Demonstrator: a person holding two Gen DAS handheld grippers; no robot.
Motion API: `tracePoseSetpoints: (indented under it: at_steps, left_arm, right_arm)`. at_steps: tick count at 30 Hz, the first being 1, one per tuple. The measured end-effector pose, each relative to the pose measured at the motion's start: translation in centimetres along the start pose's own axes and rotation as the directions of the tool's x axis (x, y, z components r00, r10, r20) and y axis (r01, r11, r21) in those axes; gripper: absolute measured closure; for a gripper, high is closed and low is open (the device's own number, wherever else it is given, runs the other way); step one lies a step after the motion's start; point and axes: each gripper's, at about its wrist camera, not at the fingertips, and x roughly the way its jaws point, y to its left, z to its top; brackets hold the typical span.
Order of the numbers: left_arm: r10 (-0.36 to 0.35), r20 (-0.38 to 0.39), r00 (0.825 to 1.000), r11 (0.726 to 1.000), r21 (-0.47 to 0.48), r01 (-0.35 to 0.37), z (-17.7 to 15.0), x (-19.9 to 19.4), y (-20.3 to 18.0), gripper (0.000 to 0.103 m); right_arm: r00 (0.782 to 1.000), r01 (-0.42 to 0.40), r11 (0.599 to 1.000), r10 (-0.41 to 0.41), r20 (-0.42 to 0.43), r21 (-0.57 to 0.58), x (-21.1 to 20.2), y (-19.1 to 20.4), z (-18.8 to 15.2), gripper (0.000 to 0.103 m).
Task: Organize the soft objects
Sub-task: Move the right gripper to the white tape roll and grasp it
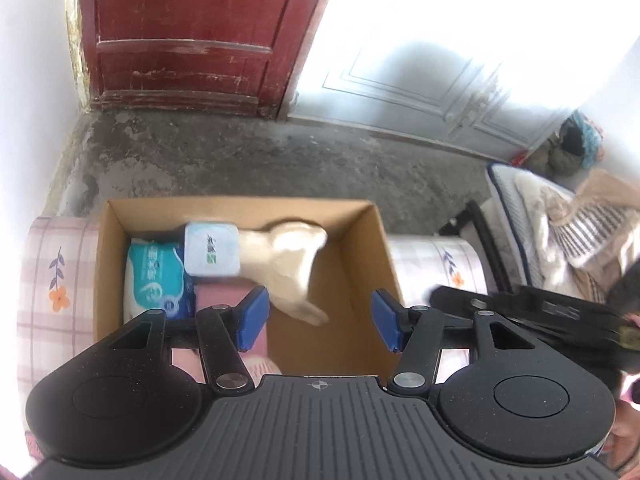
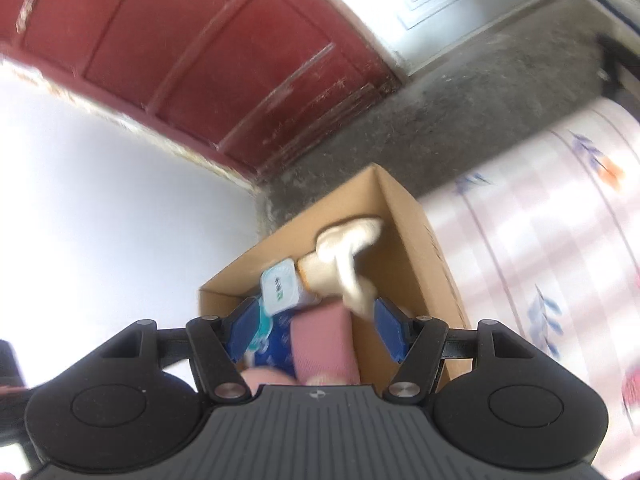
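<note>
Bedside cardboard box (image 1: pixel 372 256), cream plush toy (image 1: pixel 288 264) lengthwise front-to-back inside, both grippers' fingers (image 1: pixel 252 316) spread, empty.

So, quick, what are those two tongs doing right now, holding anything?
Left tongs: open, holding nothing, above the cardboard box.
Right tongs: open; the pink cloth lies between them, ungripped.

Worn red door (image 1: pixel 192 36), grey concrete floor (image 1: pixel 256 160), white wall (image 2: pixel 100 184), checked floral bedsheet (image 2: pixel 552 248).
</note>
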Motion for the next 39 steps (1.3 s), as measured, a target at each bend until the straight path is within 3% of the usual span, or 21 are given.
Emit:
tracePoseSetpoints:
  at_steps: [4, 8, 12, 19, 24, 30, 36, 39]
  left_arm:
    - [0.001, -0.065, 0.998, 0.999, 0.042, 0.001, -2.9, 0.4, -1.8, 0.045]
    - [-0.088, -0.172, 0.981, 0.995, 0.034, 0.095, -6.4, 3.5, -3.2, 0.043]
    - [-0.047, -0.255, 0.966, 0.987, 0.138, 0.085, -9.7, 7.7, -5.8, 0.043]
    - [0.014, -0.339, 0.941, 0.955, 0.284, 0.088, -13.1, 13.1, -9.3, 0.045]
    - [0.012, -0.372, 0.928, 0.972, 0.223, 0.077, -13.5, 15.3, -8.9, 0.046]
    - [-0.02, -0.395, 0.919, 0.99, 0.119, 0.072, -12.7, 16.5, -8.1, 0.049]
    - [-0.004, -0.414, 0.91, 0.994, 0.101, 0.05, -12.7, 17.6, -8.0, 0.057]
    - [-0.011, -0.412, 0.911, 0.994, 0.093, 0.054, -12.7, 17.6, -8.0, 0.061]
  right_arm:
    - [1.0, 0.021, 0.995, -0.021, -0.001, 0.102, -4.6, -2.7, -3.0, 0.037]
    - [0.995, 0.092, 0.979, -0.081, -0.062, 0.183, -6.1, -6.5, -5.9, 0.04]
    - [0.983, 0.157, 0.955, -0.127, -0.135, 0.25, -4.8, -10.6, -7.4, 0.043]
    - [0.974, 0.149, 0.916, -0.073, -0.213, 0.372, -0.9, -15.3, -7.5, 0.045]
    - [0.969, 0.131, 0.892, -0.023, -0.246, 0.433, 1.4, -16.9, -7.8, 0.045]
    - [0.957, 0.138, 0.901, -0.015, -0.289, 0.411, 4.0, -17.4, -7.0, 0.044]
    - [0.942, 0.152, 0.896, -0.003, -0.337, 0.417, 5.7, -17.7, -7.0, 0.045]
    - [0.935, 0.169, 0.885, -0.004, -0.355, 0.435, 5.9, -17.9, -7.1, 0.05]
